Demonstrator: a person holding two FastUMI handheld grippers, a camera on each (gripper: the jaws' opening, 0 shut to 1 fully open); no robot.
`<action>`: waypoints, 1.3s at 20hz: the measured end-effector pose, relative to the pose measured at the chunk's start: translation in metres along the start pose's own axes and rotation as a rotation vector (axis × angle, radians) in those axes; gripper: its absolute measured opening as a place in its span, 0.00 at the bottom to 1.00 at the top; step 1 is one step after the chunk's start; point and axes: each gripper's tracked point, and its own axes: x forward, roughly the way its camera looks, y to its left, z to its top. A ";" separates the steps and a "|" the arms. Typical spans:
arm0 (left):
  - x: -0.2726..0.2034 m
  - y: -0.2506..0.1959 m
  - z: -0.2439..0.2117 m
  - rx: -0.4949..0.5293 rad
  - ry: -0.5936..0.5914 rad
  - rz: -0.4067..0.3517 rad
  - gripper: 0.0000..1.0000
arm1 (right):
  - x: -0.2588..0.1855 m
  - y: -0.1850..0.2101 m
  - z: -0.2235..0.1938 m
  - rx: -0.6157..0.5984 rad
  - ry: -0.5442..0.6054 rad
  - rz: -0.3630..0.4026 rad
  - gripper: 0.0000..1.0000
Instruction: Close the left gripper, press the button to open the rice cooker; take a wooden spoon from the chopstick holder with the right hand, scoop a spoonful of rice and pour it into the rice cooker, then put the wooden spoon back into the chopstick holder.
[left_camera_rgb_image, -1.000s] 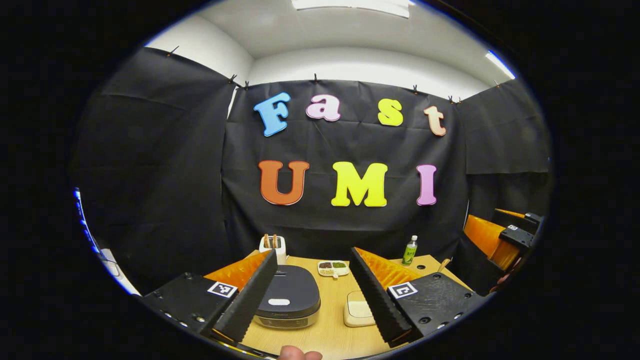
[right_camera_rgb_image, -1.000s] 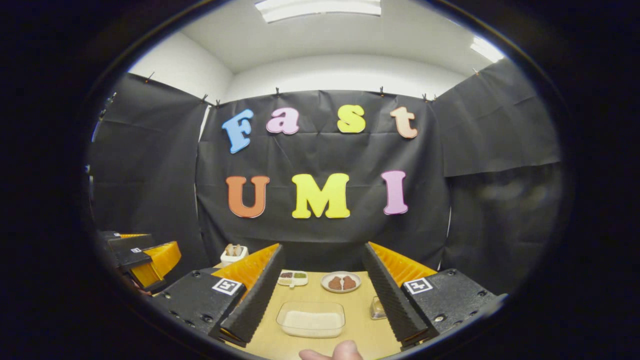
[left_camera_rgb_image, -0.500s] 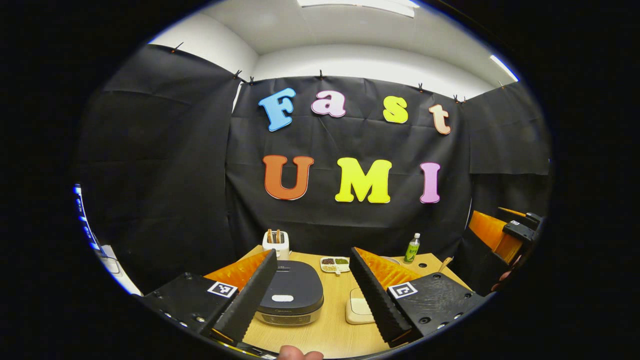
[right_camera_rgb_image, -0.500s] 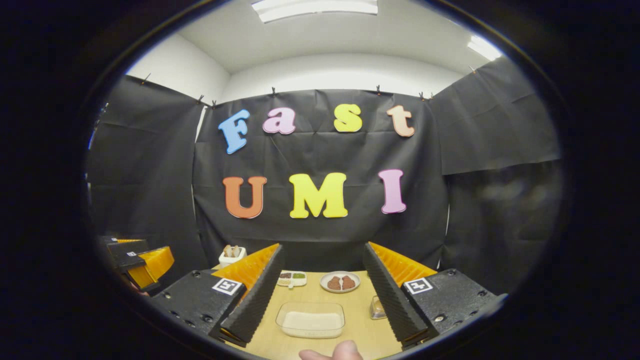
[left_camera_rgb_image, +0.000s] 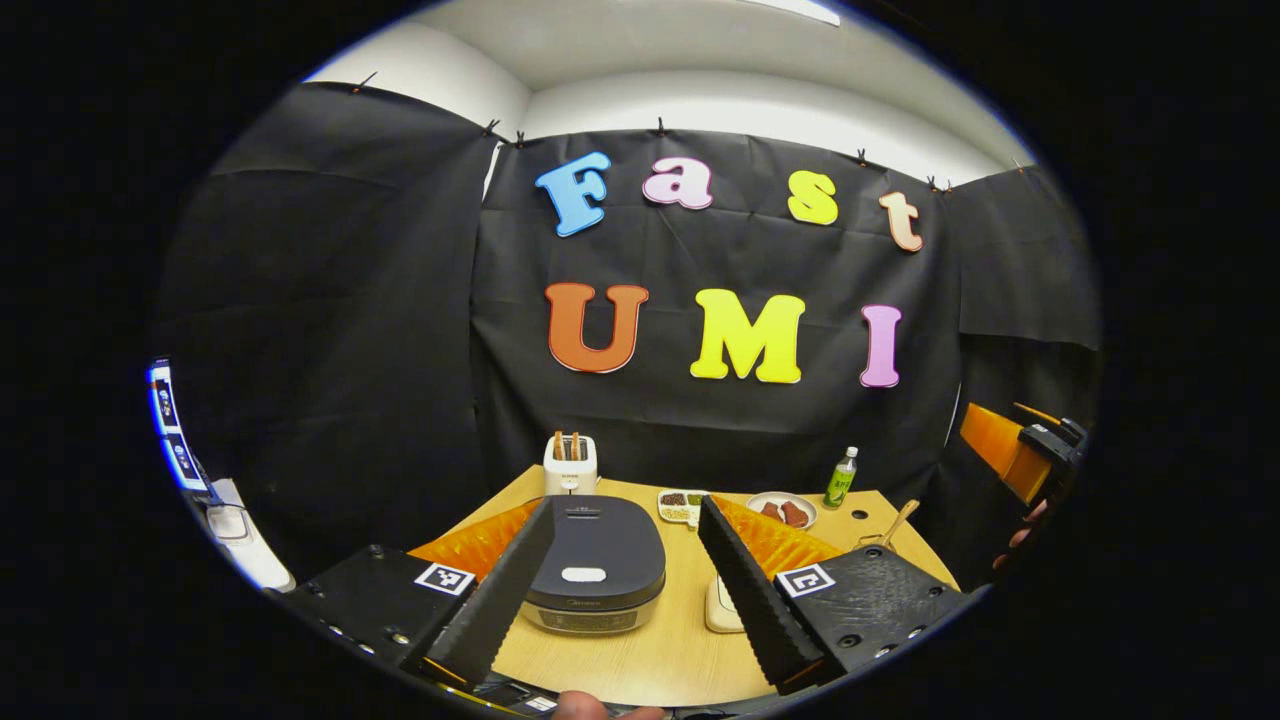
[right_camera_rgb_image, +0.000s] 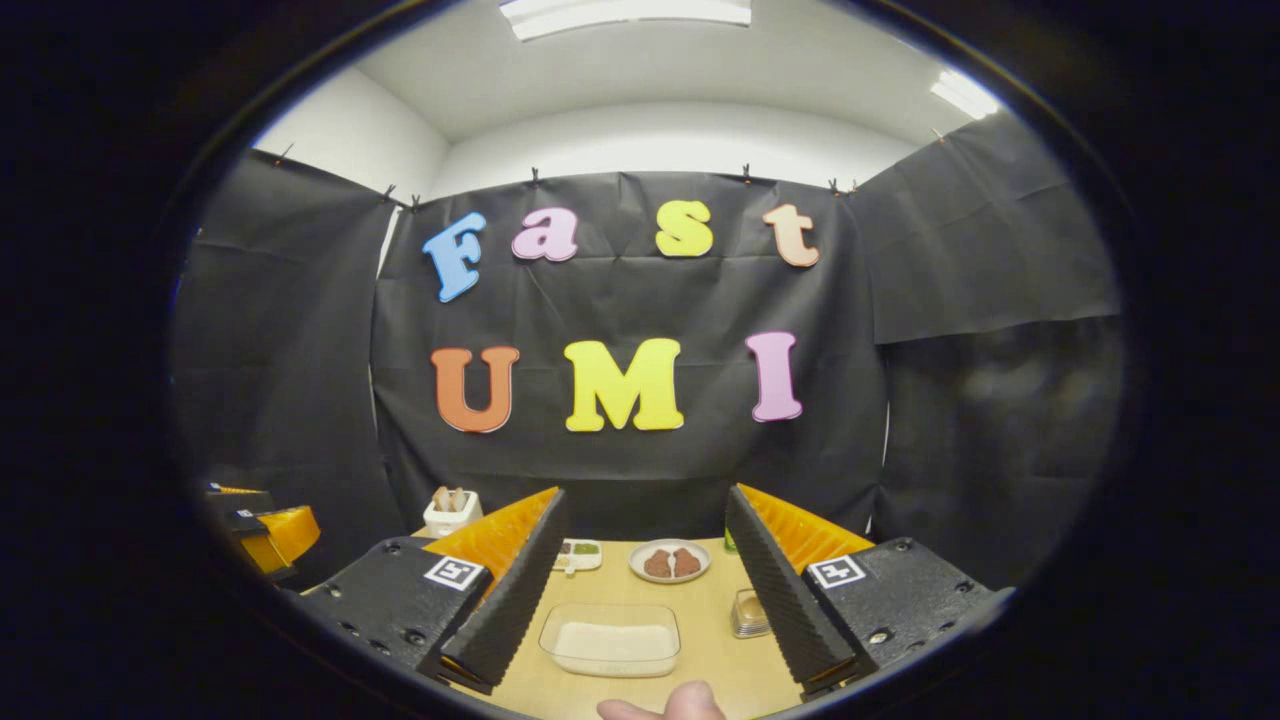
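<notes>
The dark grey, rounded-square rice cooker (left_camera_rgb_image: 595, 565) sits lid-down on the light wooden tabletop (left_camera_rgb_image: 670, 650), framed between the fingers of the left gripper (left_camera_rgb_image: 622, 580), whose jaws stand spread wide and hold nothing. Its pale oval release button (left_camera_rgb_image: 583, 575) lies on the front of the lid; the body looks rigid and heavy enough to stay put under a downward press on that button alone. Behind the cooker stands the white chopstick holder (left_camera_rgb_image: 570, 466) with brown wooden handles rising from its top: probably light, stiff and slender, best pinched high on the shaft. The right gripper (right_camera_rgb_image: 640, 585), jaws likewise spread and empty, faces the clear rectangular container of white rice (right_camera_rgb_image: 610, 638), near the tabletop's front edge.
</notes>
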 end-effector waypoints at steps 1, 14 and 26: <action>0.003 0.002 -0.006 0.001 0.022 0.007 0.94 | 0.004 -0.002 -0.001 0.002 -0.001 -0.001 0.99; 0.043 0.009 -0.078 -0.063 0.326 0.010 0.48 | 0.065 -0.008 -0.025 0.033 0.048 0.038 1.00; 0.124 0.042 -0.124 -0.085 0.487 0.084 0.38 | 0.111 -0.061 -0.047 0.060 0.100 -0.025 1.00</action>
